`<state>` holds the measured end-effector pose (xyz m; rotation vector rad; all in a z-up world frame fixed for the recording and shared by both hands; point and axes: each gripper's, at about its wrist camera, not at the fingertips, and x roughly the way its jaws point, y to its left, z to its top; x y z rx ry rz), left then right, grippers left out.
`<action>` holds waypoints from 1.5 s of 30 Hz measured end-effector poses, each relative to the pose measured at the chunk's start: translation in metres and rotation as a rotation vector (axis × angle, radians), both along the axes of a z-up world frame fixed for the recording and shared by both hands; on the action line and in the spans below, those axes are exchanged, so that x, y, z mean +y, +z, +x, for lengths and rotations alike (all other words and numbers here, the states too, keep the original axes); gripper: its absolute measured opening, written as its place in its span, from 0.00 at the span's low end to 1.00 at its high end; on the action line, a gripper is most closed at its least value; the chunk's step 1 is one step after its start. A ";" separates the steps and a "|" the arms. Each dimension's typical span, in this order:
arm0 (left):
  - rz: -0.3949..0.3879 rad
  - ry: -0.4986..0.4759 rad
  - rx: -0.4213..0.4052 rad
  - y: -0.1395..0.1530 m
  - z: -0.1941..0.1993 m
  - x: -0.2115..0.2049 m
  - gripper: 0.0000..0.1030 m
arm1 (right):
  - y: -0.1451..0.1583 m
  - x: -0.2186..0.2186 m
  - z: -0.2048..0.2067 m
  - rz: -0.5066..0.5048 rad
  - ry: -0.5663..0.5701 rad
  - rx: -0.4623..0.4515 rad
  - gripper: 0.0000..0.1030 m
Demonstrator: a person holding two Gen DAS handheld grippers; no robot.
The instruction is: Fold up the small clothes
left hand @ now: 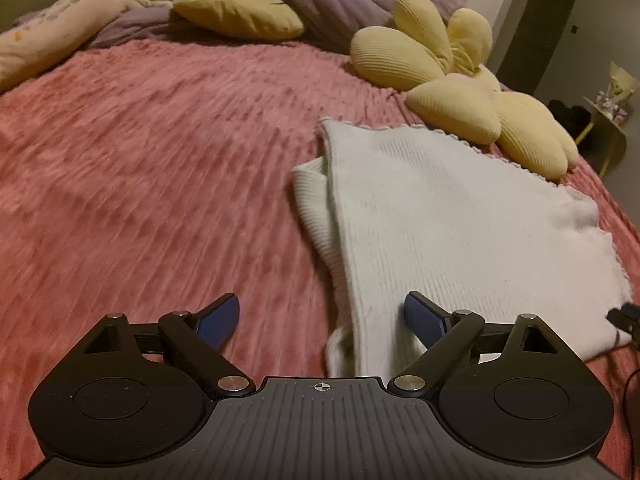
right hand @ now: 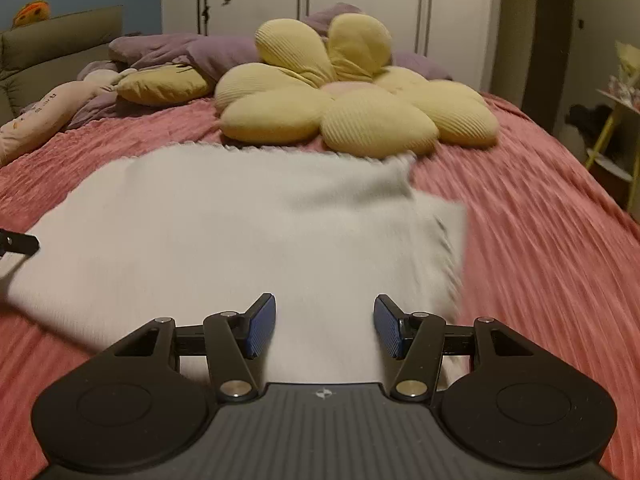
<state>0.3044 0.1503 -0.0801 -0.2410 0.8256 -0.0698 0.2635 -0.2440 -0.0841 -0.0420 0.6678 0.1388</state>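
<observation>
A white knitted garment (left hand: 448,220) lies partly folded on the pink bedspread (left hand: 140,168), with a ribbed part sticking out at its left edge. My left gripper (left hand: 320,316) is open and empty, at the garment's near left corner. In the right wrist view the garment (right hand: 240,232) spreads across the middle of the bed. My right gripper (right hand: 325,326) is open and empty, just above the garment's near right edge. A tip of the left gripper (right hand: 20,242) shows at the left edge of that view, and a tip of the right gripper (left hand: 624,318) at the right edge of the left wrist view.
A yellow flower-shaped cushion (right hand: 344,108) lies just beyond the garment. A yellow pillow (left hand: 240,14), a pale long pillow (left hand: 52,32) and a purple quilt (left hand: 332,4) sit at the head of the bed. White wardrobe doors (right hand: 360,0) stand behind. A small side table (right hand: 616,120) stands on the right.
</observation>
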 end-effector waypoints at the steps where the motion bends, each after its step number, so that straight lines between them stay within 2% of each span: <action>1: -0.026 0.003 0.009 -0.001 0.000 0.002 0.88 | 0.000 -0.004 -0.005 0.016 -0.013 0.003 0.53; 4: -0.098 0.029 0.037 -0.004 0.001 0.007 0.87 | 0.005 -0.012 -0.012 0.050 -0.038 -0.002 0.53; 9: -0.118 0.006 0.041 -0.003 0.002 0.002 0.86 | 0.009 -0.015 -0.009 0.069 -0.060 0.007 0.53; 12: -0.095 -0.002 0.052 -0.004 0.006 -0.001 0.87 | 0.009 -0.013 -0.009 0.063 -0.061 0.009 0.53; 15: -0.118 0.010 0.059 -0.007 0.011 0.000 0.86 | 0.009 -0.010 -0.008 0.058 -0.062 0.008 0.53; 18: -0.128 0.004 0.053 -0.007 0.015 0.000 0.79 | 0.009 -0.007 -0.009 0.058 -0.048 0.000 0.53; 19: -0.142 0.001 0.053 -0.007 0.017 0.001 0.76 | 0.009 -0.005 -0.009 0.058 -0.043 -0.002 0.51; 24: -0.196 0.026 0.074 -0.013 0.032 0.004 0.75 | 0.007 0.007 -0.008 0.040 -0.009 -0.001 0.44; 26: -0.221 0.033 0.081 -0.014 0.037 0.006 0.71 | 0.006 0.013 -0.007 0.044 0.009 0.002 0.38; 28: -0.256 0.029 0.084 -0.016 0.043 0.007 0.59 | 0.007 0.020 -0.006 0.047 0.031 0.000 0.34; 29: -0.271 0.030 0.086 -0.017 0.045 0.007 0.58 | 0.007 0.024 -0.005 0.048 0.043 0.001 0.32; 31: -0.287 0.021 0.084 -0.018 0.049 0.005 0.48 | 0.007 0.033 -0.003 0.048 0.066 0.001 0.31; 34: -0.288 0.008 0.078 -0.018 0.049 0.005 0.41 | 0.007 0.046 -0.002 0.052 0.100 0.003 0.29; 36: -0.310 0.007 0.079 -0.018 0.048 0.009 0.41 | 0.006 0.057 -0.001 0.046 0.126 0.005 0.29; 37: -0.318 0.009 0.080 -0.019 0.048 0.010 0.49 | 0.006 0.062 -0.001 0.040 0.141 0.006 0.29; 39: -0.318 0.018 0.085 -0.021 0.048 0.012 0.53 | 0.004 0.073 0.000 0.025 0.162 0.009 0.29; 45: -0.369 0.031 0.092 -0.025 0.052 0.015 0.55 | -0.005 0.096 0.003 -0.043 0.183 0.005 0.29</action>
